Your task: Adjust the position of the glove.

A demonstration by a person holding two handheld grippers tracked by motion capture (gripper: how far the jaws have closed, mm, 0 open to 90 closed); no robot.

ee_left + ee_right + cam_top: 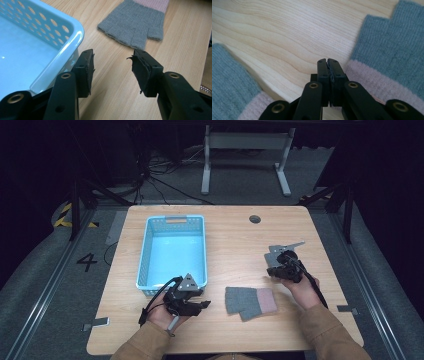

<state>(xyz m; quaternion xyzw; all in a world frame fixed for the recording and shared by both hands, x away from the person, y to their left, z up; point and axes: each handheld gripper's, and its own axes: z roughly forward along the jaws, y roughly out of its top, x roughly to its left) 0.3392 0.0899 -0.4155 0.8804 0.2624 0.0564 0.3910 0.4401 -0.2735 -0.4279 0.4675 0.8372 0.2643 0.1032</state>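
A grey fingerless glove (250, 302) with a pink cuff lies flat on the wooden table (235, 240) near its front edge. My left gripper (204, 305) is open just left of the glove, beside the front right corner of the light blue basket (172, 252). In the left gripper view the glove (136, 25) lies ahead of the open left gripper (113, 56), with bare wood between the jaws. My right gripper (274, 270) is held above and to the right of the glove. The right gripper (327, 61) is shut on nothing, over wood, with grey and pink knit (392, 50) on either side.
The basket (72, 27) has perforated walls and nothing inside. A round cable hole (255, 219) sits near the table's far edge. Beyond the table stand a white desk frame (245, 160) and loose cables on the floor.
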